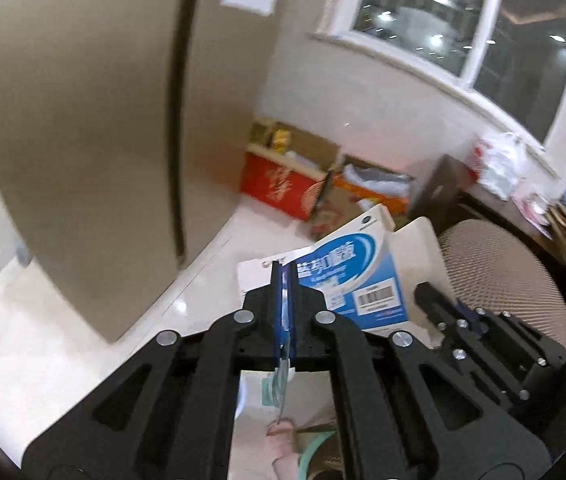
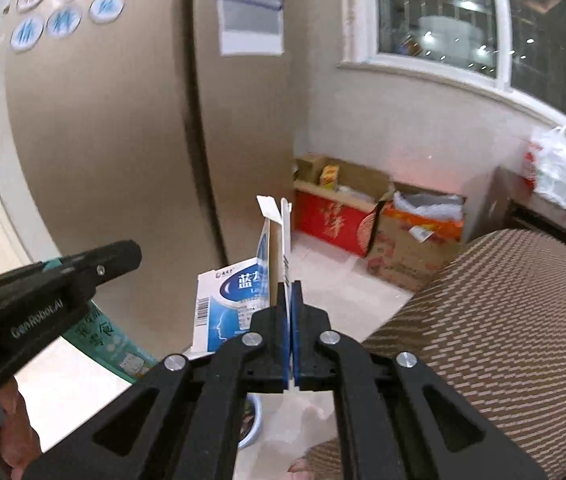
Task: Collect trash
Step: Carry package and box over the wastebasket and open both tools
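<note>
My left gripper (image 1: 283, 276) is shut on a thin green-and-white wrapper (image 1: 281, 384) that hangs below the jaws; it shows as a green packet (image 2: 111, 340) in the right wrist view. My right gripper (image 2: 290, 288) is shut on a flap of a blue-and-white cardboard box (image 2: 235, 304), held up in the air. The same box (image 1: 359, 276) shows just beyond my left gripper, with the right gripper (image 1: 427, 292) at its right edge. The left gripper's body (image 2: 43, 296) comes in from the left.
A tall beige fridge (image 1: 83, 140) stands on the left. Open cardboard boxes (image 2: 363, 212) with rubbish sit on the floor under the window (image 2: 463, 20). A woven round stool (image 2: 503, 320) is close on the right. A white plastic bag (image 2: 555, 164) lies on a dark cabinet.
</note>
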The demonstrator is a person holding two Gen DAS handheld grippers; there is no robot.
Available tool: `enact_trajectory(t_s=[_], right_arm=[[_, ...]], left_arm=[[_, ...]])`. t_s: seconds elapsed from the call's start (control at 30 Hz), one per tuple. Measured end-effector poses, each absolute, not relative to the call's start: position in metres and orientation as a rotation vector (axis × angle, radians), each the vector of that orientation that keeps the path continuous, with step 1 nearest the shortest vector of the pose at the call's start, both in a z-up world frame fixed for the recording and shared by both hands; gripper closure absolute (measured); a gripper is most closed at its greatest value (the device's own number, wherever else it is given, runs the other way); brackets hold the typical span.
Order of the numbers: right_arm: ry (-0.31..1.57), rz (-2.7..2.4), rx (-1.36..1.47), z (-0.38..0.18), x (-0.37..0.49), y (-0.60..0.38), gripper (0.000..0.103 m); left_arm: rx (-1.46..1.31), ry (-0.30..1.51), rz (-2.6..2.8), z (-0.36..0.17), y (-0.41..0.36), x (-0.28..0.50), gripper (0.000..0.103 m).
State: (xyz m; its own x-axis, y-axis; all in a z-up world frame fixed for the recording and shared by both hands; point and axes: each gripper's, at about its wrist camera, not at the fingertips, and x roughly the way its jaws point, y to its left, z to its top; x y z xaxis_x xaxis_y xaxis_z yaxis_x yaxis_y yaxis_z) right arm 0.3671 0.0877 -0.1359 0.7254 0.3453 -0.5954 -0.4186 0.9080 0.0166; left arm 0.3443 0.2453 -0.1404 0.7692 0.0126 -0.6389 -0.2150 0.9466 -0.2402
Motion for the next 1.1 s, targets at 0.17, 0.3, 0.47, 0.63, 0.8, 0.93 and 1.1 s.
enact_trajectory(t_s=[0.17,0.3,0.47,0.63,0.8,0.93,1.1], right_arm=[[0.693,0.458,-0.177,-0.178,0.369,0.134,0.101],[0.740,0.473,-0.209,-0.211,0.371,0.160,0.101],[0.778,0.470,-0.237,-0.239,0.379,0.177,0.101],[0.806,0.463,-0.262,-0.259,0.387,0.183,0.101],[0.841,0.466,-0.264,-0.277,0.392,0.187,0.101],[0.859,0.479,-0.271,-0.286,0.391,0.192,0.101],[0.885,0.492,-0.280,-0.300,0.388,0.199,0.101]], left_arm=[[-0.353,0.765,0.215,-0.194,0.288,0.346,0.101],[-0.364,0.822,0.271,-0.233,0.309,0.352,0.101],[-0.394,0.880,0.299,-0.276,0.331,0.362,0.100],[-0.446,0.942,0.327,-0.306,0.340,0.373,0.100],[-0.454,1.002,0.317,-0.322,0.334,0.378,0.075],[-0.441,0.971,0.349,-0.321,0.335,0.372,0.040],[-0.480,0.992,0.377,-0.329,0.344,0.362,0.038]])
